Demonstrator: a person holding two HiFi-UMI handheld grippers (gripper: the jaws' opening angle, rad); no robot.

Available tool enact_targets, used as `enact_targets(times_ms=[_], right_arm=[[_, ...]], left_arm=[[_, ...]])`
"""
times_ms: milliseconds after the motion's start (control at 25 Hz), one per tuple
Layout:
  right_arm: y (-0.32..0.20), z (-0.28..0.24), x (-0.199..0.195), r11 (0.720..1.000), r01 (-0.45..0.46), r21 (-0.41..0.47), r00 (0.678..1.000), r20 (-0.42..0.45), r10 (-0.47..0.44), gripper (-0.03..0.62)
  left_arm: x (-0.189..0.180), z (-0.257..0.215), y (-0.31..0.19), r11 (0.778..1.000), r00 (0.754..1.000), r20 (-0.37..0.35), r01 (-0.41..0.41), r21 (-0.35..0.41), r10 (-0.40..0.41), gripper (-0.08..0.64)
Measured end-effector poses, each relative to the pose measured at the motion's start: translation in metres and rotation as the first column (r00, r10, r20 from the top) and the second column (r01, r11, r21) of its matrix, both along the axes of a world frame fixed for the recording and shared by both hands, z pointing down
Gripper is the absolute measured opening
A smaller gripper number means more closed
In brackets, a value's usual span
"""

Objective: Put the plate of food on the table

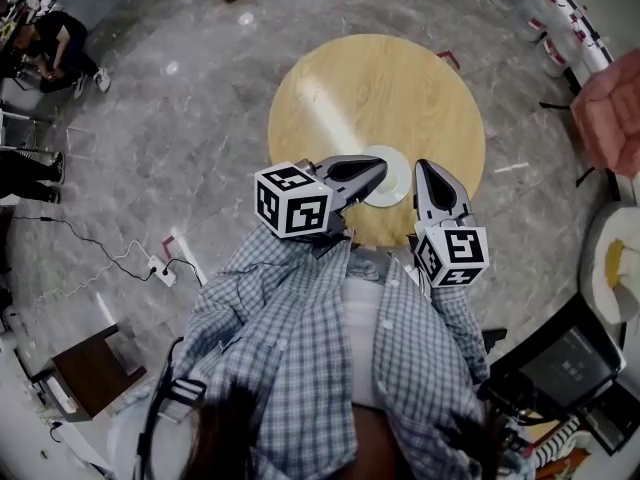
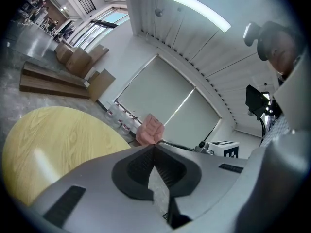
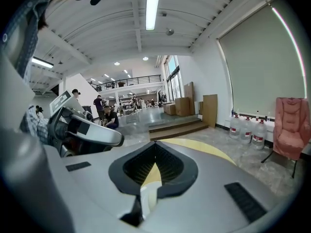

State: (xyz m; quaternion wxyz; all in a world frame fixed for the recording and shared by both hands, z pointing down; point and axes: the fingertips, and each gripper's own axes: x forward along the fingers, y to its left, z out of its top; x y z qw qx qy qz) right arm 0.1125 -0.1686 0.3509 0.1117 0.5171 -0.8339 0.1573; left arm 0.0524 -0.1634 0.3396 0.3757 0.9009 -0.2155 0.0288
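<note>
A white plate (image 1: pixel 396 180) lies on the round wooden table (image 1: pixel 375 93), close to its near edge; whether it carries food I cannot tell. My left gripper (image 1: pixel 380 168) hangs over the plate's left rim, its jaws shut tip to tip (image 2: pixel 154 145) with nothing between the pads. My right gripper (image 1: pixel 420 166) is just right of the plate, also shut (image 3: pixel 155 142) and empty. Through the gap behind the right jaws a bit of the white plate (image 3: pixel 148 195) shows, with the yellow table (image 3: pixel 204 147) beyond. The left gripper (image 3: pixel 82 130) appears in the right gripper view.
A pink armchair (image 1: pixel 612 108) and water bottles (image 1: pixel 550 18) stand at the right and far right. People (image 1: pixel 50 48) sit at the far left. A power strip with cables (image 1: pixel 160 268) lies on the marble floor. Equipment (image 1: pixel 570 368) stands at the near right.
</note>
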Motion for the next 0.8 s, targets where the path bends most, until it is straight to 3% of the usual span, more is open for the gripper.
enact_targets(times_ms=[800], right_arm=[[0.0031,0.0050,0.0060,1.000,-0.018,-0.017,1.000,0.003,0.018,0.008]], left_arm=[[0.0101,0.0025,0.0035,0.999,0.999,0.006,-0.050,-0.017,0.050,0.008]])
